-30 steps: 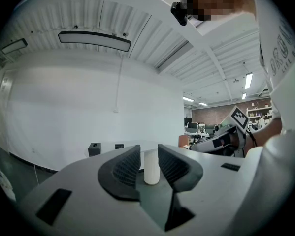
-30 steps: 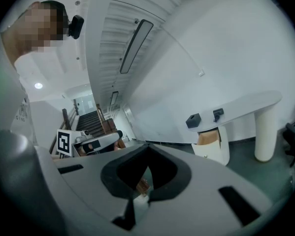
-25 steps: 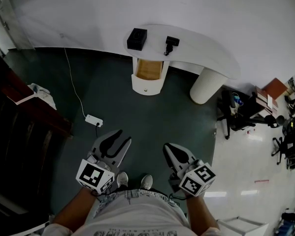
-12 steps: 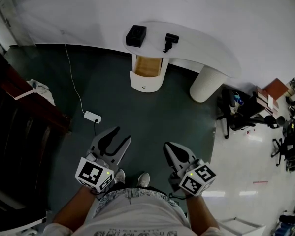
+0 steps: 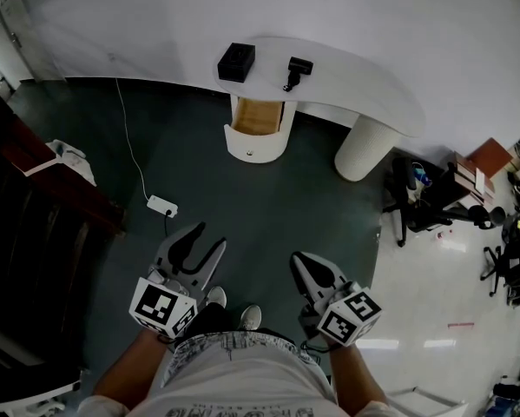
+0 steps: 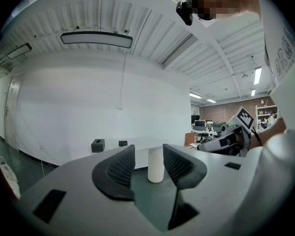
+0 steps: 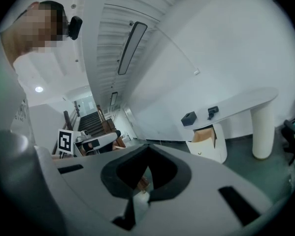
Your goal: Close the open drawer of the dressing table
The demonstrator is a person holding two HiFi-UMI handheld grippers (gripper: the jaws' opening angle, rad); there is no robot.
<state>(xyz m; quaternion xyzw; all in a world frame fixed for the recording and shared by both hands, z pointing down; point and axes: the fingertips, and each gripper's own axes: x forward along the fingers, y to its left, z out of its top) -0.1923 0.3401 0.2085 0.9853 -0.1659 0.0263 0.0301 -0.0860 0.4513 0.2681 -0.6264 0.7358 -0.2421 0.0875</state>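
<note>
The white dressing table [image 5: 346, 81] stands against the far wall, and its drawer [image 5: 258, 129] is pulled out, showing a wooden inside. Both grippers hang low near my body, far from the table. My left gripper [image 5: 206, 237] has its jaws opening wide, with nothing between them. In the left gripper view the left gripper [image 6: 149, 166] frames the distant table leg [image 6: 156, 165]. My right gripper [image 5: 298, 259] is shut and empty. The right gripper view shows the right gripper [image 7: 147, 154] with the open drawer [image 7: 206, 141] far off to the right.
A black box [image 5: 236, 62] and a small black device [image 5: 298, 68] sit on the tabletop. A white power strip [image 5: 162, 206] with its cable lies on the dark floor. Dark wooden furniture [image 5: 34, 198] fills the left; an office chair [image 5: 416, 200] stands at the right.
The left gripper's jaws have spread wider and it has shifted slightly left and down in the view. My feet have stepped. The right gripper stays shut.
</note>
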